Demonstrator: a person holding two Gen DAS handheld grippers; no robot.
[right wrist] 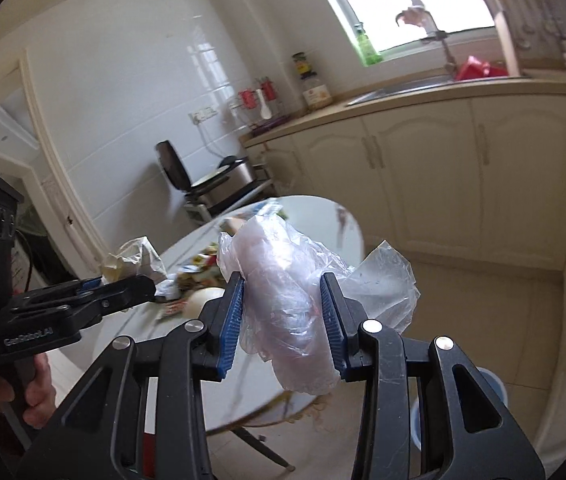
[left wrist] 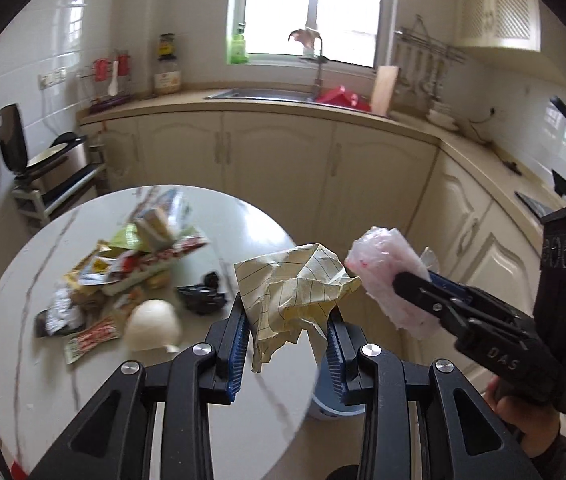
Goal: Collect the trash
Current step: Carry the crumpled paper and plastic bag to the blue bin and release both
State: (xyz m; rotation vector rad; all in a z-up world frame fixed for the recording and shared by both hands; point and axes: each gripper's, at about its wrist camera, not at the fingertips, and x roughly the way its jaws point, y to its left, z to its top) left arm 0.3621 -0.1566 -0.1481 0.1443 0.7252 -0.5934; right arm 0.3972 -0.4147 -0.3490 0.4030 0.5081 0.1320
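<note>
Wrappers (left wrist: 123, 272) lie in a heap on the left half of the round table (left wrist: 23, 392), with a pale rounded thing (left wrist: 153, 324) and a black crumpled scrap (left wrist: 203, 292) just beside them, so plenty of trash is left to gather. Moving right, your left claw (left wrist: 289, 336) is clamped on a crumpled sheet of yellow lined paper (left wrist: 295, 280), held up over the table's near edge; the pads bite its lower folds only, so keep the squeeze firm and don't swing fast or the loose top may tear free. Further right, your right claw (right wrist: 281, 312) is closed on a wad of clear plastic bag (right wrist: 283, 280), with a loose flap trailing off to the right side; it looks soft and slippery, so hold the pressure. Below the table edge, on the floor, stands a blue and white bin (right wrist: 495, 384), only partly in view. That is probably where both loads belong. Bring each claw over its mouth before you let go, one at a time, low enough that the light paper and plastic drop in rather than drift onto the floor
</note>
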